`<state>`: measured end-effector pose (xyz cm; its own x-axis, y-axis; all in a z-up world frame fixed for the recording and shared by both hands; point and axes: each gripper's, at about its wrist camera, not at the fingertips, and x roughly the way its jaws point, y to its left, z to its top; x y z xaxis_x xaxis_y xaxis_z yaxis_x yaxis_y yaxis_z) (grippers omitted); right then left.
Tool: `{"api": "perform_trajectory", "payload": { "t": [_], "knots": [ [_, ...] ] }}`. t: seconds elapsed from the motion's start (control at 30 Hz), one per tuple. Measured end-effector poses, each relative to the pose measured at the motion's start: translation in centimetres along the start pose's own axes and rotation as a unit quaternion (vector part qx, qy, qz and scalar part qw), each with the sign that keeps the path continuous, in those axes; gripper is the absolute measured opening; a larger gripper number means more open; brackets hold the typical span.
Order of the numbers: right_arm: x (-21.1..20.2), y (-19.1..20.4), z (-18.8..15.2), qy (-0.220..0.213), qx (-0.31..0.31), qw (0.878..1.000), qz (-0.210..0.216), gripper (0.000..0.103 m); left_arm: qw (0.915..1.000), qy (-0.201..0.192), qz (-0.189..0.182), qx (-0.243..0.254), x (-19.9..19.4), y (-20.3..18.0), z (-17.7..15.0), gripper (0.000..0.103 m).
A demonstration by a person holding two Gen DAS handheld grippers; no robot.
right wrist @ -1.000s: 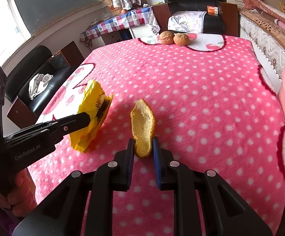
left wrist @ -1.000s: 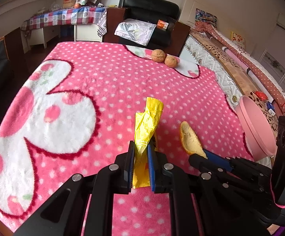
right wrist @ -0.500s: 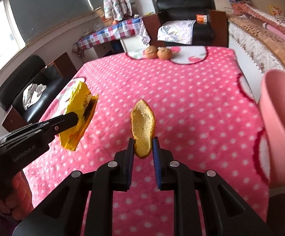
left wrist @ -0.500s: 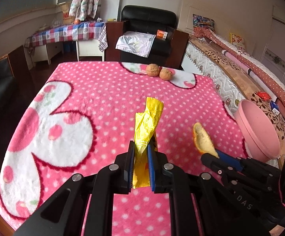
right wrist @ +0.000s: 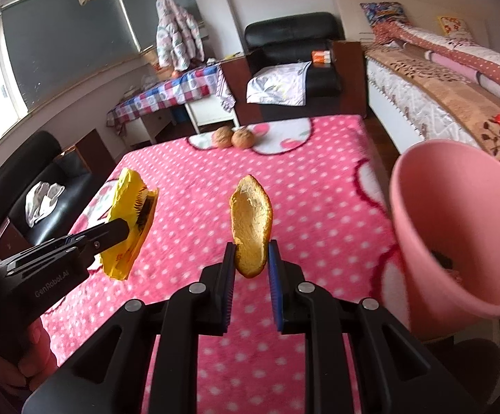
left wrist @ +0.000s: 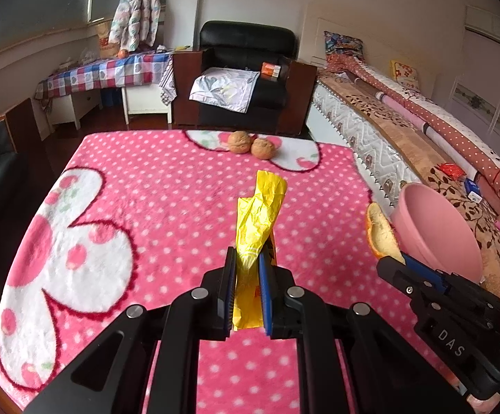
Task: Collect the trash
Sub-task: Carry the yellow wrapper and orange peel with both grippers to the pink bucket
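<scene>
The left claw [left wrist: 246, 269] is pinching a yellow wrapper [left wrist: 258, 214] near its lower part, with the crinkled top standing up free above the fingers and a short flap hanging out below them. The right claw [right wrist: 251, 258] is pinching an orange peel [right wrist: 251, 220] by its bottom edge, the pale inner side facing the camera and the curved strip rising upright. Both pieces are held in the air above the worktop [left wrist: 167, 207], which is covered by a pink dotted cloth.

The wrapper looks very light, thin and floppy; it probably crumples under any squeeze and has no shape to lose, so a grip anywhere across a bunched fold should do. Its film is likely slick, so catching several layers together is safer than one loose edge.

The peel seems light too, but stiffer: a curved shell that holds its form, with a spongy inside that gives the pads some bite and a waxy outside that may slide. Held only at its lower end, it could pivot or tear if squeezed hard, so a moderate pinch across the thickness suits it.

A pink bucket [right wrist: 457, 227] stands just past the worktop's right edge, its mouth tilted toward the right claw, with something dark lying inside. Two walnuts [left wrist: 251, 145] sit touching each other at the far end of the worktop.
</scene>
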<state>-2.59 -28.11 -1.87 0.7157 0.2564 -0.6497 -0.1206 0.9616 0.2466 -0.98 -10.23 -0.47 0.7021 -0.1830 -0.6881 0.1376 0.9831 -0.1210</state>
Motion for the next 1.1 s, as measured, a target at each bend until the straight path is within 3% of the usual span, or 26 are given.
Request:
{"api": "perform_trajectory", "payload": {
  "t": [0.77, 1.1],
  "knots": [
    [-5.4, -9.1, 0.5, -0.068, 0.093, 0.99, -0.08, 0.019, 0.9932, -0.051, -0.065, 0.082, -0.9, -10.0, 3.4, 0.012],
    [-6.9, -12.3, 0.4, -0.082, 0.122, 0.983, -0.108, 0.018, 0.9885, -0.051, -0.093, 0.107, 0.0, -13.9, 4.1, 0.012]
  ]
}}
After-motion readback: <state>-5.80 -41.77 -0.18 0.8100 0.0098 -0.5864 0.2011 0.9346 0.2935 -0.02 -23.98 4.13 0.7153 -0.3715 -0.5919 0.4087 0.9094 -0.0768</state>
